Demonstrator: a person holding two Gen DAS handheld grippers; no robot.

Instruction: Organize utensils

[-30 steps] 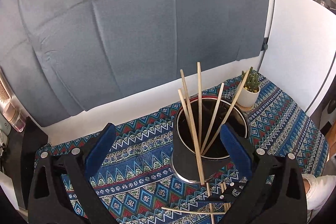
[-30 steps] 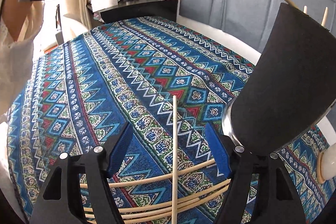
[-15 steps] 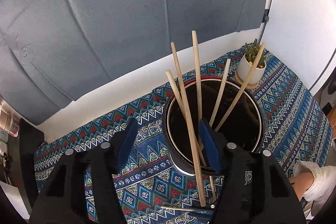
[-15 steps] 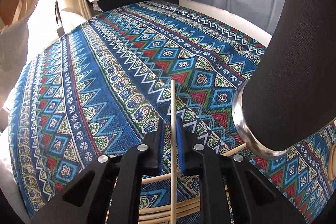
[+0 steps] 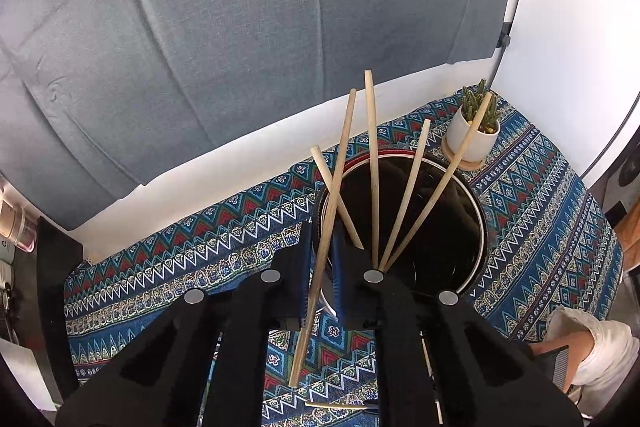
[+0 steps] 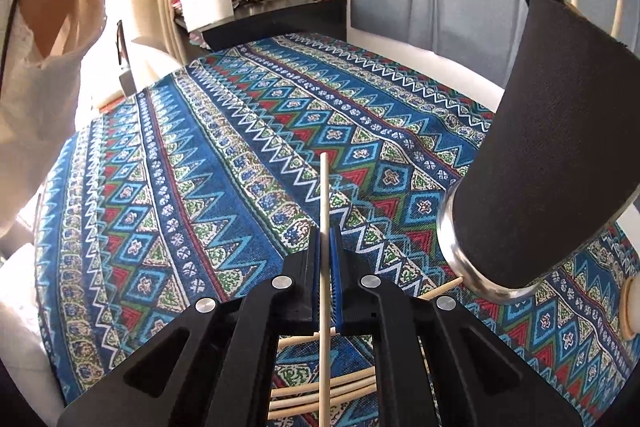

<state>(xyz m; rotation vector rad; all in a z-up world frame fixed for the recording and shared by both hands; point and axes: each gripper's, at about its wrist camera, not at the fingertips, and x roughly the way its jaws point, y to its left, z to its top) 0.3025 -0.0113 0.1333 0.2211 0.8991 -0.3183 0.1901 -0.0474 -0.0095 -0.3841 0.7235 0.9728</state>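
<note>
Black holder (image 5: 440, 227), metal-rimmed, on patterned cloth (image 5: 200, 259): 4 wooden chopsticks (image 5: 406, 203) inside, leaning apart. Left gripper (image 5: 323, 267), jaws just closing: pads clamp a 5th chopstick (image 5: 334, 207) beside the holder's near rim. Right gripper (image 6: 329, 263): closed on 1 chopstick (image 6: 325, 195), above loose ones (image 6: 320, 391) lying on the cloth.

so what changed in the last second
Both grippers closed on chopsticks: the left gripper on one leaning by the holder, the right gripper on one above the cloth. Holder, its four sticks and the loose pile stayed put.
</note>
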